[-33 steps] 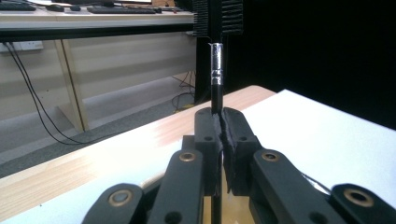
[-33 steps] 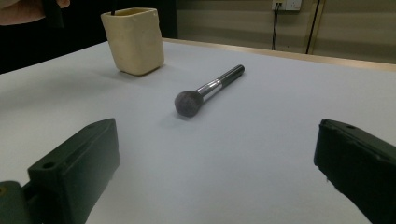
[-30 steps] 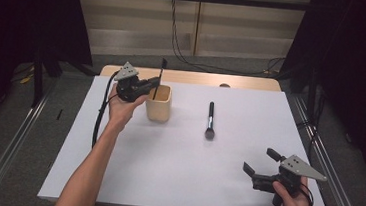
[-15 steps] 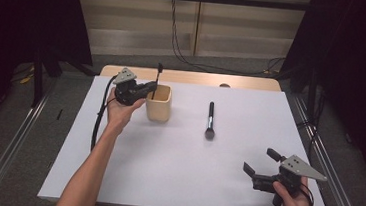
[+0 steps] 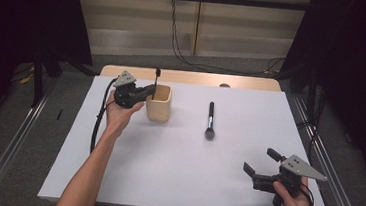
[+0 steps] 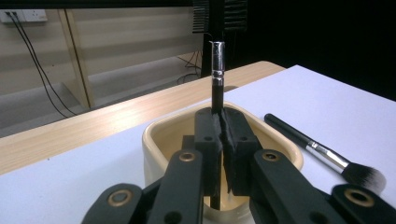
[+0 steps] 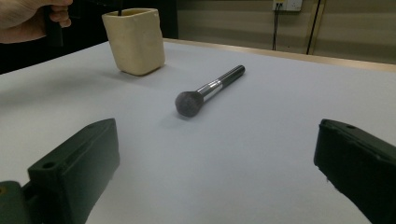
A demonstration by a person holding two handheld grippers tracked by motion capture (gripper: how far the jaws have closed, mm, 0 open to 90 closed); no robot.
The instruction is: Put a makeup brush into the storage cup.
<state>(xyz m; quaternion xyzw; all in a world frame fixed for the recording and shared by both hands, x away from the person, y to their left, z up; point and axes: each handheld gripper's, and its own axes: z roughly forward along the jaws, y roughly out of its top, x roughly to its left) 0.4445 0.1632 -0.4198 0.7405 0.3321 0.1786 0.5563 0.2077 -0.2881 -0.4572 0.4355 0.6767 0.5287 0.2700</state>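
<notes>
A cream cup [image 5: 158, 110] stands at the back left of the white table [image 5: 164, 176]. My left gripper [image 5: 151, 92] is shut on a thin black brush [image 5: 156, 76] with a silver ferrule, held upright, its lower end down inside the cup. In the left gripper view the pads of the left gripper [image 6: 219, 128] clamp that thin brush [image 6: 217, 70] just above the cup's rim [image 6: 154, 135]. A larger powder brush [image 5: 210, 120] lies flat to the right of the cup. My right gripper [image 5: 259, 161] rests at the front right, open, nothing between its jaws.
The left gripper's cable [image 5: 97, 125] trails along the forearm over the table's left side. A bare wooden strip [image 5: 188, 77] runs along the far edge. In the right gripper view the powder brush [image 7: 210, 88] lies ahead, bristles towards me, and the cup [image 7: 135, 42] stands far left.
My left gripper has sunk a little with the thin brush, so the brush stands lower in the cup. The right gripper has stayed put.
</notes>
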